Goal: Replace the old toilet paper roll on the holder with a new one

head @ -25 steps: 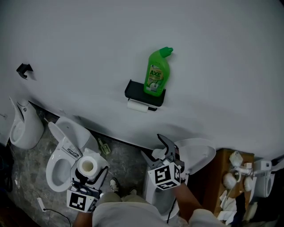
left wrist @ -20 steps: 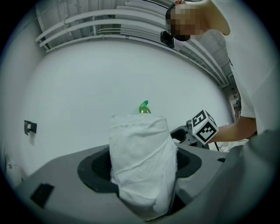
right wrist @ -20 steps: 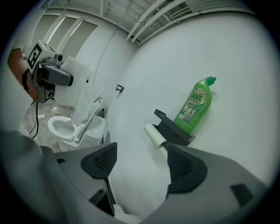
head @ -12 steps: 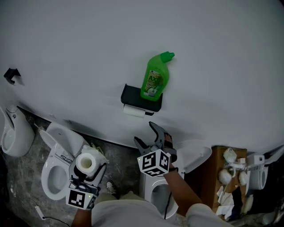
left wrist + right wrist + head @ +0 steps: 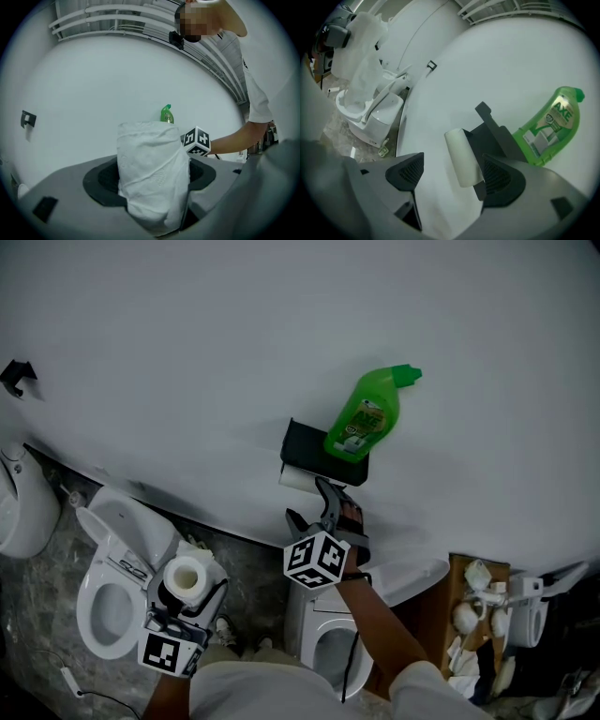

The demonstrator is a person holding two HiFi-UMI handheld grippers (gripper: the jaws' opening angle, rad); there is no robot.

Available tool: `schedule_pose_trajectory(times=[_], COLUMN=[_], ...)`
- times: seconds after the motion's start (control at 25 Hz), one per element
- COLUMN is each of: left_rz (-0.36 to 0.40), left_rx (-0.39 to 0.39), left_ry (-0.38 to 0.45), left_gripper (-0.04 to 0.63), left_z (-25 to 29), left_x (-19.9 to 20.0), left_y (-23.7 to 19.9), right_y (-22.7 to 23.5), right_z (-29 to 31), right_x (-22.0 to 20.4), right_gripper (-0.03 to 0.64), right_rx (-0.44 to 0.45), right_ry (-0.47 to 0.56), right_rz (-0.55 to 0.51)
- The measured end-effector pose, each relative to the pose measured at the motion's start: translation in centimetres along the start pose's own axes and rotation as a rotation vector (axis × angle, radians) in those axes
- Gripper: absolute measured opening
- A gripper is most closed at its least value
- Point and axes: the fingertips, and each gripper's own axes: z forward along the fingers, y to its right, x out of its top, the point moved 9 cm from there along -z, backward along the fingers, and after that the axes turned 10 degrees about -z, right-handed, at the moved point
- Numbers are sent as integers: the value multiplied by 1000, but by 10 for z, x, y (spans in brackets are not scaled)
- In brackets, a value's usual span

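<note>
A black wall holder [image 5: 319,448] carries the thin old roll [image 5: 297,478] under it and a green cleaner bottle [image 5: 369,418] on top. My right gripper [image 5: 310,503] is open just below the holder. In the right gripper view the old roll [image 5: 462,157] lies between the open jaws of the right gripper [image 5: 454,174], close to the right pad [image 5: 501,176], with the holder [image 5: 499,137] behind it. My left gripper [image 5: 187,594] is lower left, shut on a full white new roll [image 5: 187,577], which stands upright in the left gripper view [image 5: 152,176].
A white toilet [image 5: 111,589] with its lid up sits at the lower left, and another toilet [image 5: 330,645] is under my right arm. A urinal [image 5: 13,512] and a black wall hook [image 5: 16,375] are far left. A wooden shelf [image 5: 464,570] with clutter stands at the right.
My right gripper has risen from over the toilet to the old roll under the holder, jaws still open. The left gripper keeps the new roll low at the left.
</note>
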Motion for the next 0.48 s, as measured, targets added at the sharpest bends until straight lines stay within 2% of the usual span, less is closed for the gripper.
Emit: schedule_pose_trajectory(times=[0.16,0.4,0.48], left_rz=[-36,-102,-103], left_rx=[-29,-108,-129], left_ry=[-16,-39,-53], left_gripper=[342,342,342], left_z=[10,25,27], left_x=[-9,-20,-24], left_y=[-15,-24,-30], right_y=[2,3,4], right_z=[20,32,33], right_x=[3,1,3], right_gripper=[357,356,356], right_rx=[-21,-37,-57], right_ry=[-61,-108,-110], right_rz=[-27,-61,-69])
